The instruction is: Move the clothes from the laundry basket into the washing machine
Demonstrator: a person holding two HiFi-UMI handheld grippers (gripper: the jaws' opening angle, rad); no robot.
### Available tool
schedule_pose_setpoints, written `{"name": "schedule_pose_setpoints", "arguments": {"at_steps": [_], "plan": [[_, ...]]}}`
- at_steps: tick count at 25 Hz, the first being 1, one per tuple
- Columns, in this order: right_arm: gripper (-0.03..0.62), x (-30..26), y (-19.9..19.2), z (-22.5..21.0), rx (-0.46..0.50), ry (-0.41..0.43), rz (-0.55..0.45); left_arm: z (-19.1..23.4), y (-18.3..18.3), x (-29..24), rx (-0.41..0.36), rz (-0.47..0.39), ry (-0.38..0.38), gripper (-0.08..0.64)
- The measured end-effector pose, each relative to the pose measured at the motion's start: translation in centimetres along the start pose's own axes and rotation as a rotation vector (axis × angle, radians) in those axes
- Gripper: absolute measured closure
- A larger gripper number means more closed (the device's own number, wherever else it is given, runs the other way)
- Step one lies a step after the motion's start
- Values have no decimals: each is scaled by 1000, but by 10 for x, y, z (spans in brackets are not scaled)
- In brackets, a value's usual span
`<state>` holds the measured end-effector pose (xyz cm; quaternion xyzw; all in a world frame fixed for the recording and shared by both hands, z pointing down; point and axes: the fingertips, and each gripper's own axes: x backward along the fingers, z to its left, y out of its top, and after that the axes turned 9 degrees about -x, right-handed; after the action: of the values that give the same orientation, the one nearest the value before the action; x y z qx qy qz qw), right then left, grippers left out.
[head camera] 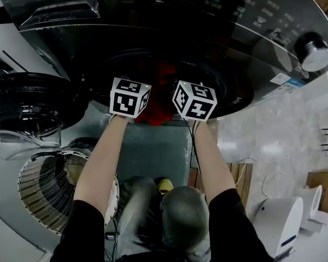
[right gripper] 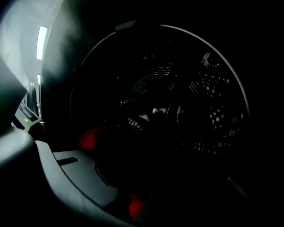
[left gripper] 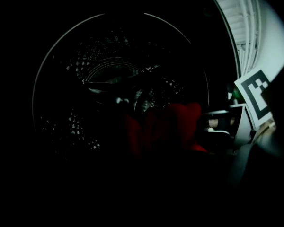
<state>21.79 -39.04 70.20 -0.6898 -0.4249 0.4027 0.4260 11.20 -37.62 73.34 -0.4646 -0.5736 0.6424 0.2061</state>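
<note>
A red garment [head camera: 154,111] hangs bunched between my two grippers at the mouth of the washing machine drum [head camera: 208,75]. My left gripper [head camera: 130,97] and right gripper [head camera: 194,100] sit side by side at the opening, each showing its marker cube. Both point into the dark drum [left gripper: 118,74]. In the left gripper view the red garment [left gripper: 168,124] lies just ahead of the jaws, which are lost in shadow. In the right gripper view the red garment [right gripper: 92,137] shows at the lower left. Each gripper seems shut on the cloth.
The dark washing machine [head camera: 153,15] fills the top, with a control knob [head camera: 314,52] at the right. Its open door [head camera: 27,102] stands at the left. A white laundry basket [head camera: 44,190] sits on the floor at the lower left. A white appliance [head camera: 281,222] is at the lower right.
</note>
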Motion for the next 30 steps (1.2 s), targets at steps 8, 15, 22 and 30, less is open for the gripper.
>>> {"name": "schedule_pose_setpoints", "arguments": {"at_steps": [8,15,22,30], "plan": [[517,-14,11,8,8,17,-20,14,-5,-14,48,69,50,370],[499,-8,14,16,-5,31,-22,17,6,-6,48,36,57,348],[462,5,2,23,-36,54,27,11,12,6,36,10,60,347],[548,29,-6,24,-28,29,88,2,12,29,59,10,67,512]]}}
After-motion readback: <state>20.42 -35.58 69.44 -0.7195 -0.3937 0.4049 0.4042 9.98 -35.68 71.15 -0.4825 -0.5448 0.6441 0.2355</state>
